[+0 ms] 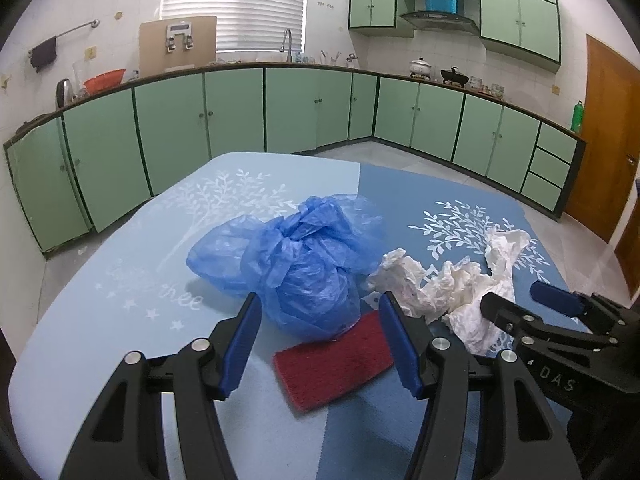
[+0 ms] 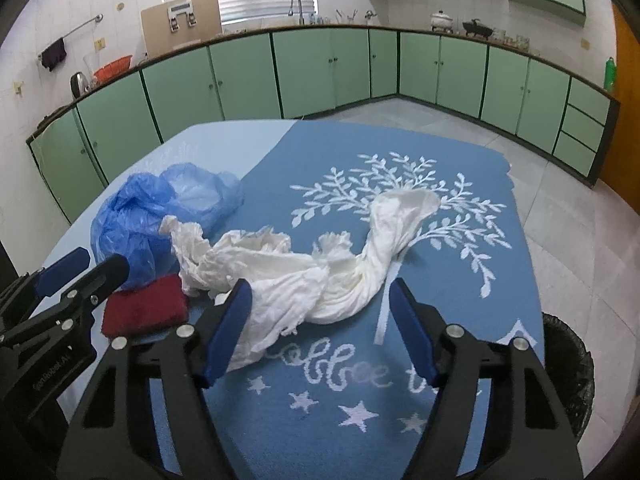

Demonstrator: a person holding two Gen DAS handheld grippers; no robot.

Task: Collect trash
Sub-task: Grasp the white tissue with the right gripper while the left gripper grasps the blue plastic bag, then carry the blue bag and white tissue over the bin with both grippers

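A crumpled blue plastic bag (image 1: 296, 264) lies on the blue tablecloth (image 1: 120, 280), partly on top of a dark red scouring pad (image 1: 332, 364). My left gripper (image 1: 320, 300) is open around the near side of the bag and the pad, its pads clear of both. Crumpled white tissue paper (image 2: 320, 276) stretches across the darker half of the cloth. My right gripper (image 2: 320, 292) is open over the tissue's near end; its left finger (image 2: 228, 328) lies against the paper and the right finger stands apart. Each view shows the other gripper: right gripper (image 1: 532, 304), left gripper (image 2: 84, 268).
A black bin lined with a black bag (image 2: 568, 364) stands on the floor off the table's right edge. Green kitchen cabinets (image 1: 240, 112) run along the far walls, with tiled floor between them and the table. A wooden door (image 1: 608, 140) is at the right.
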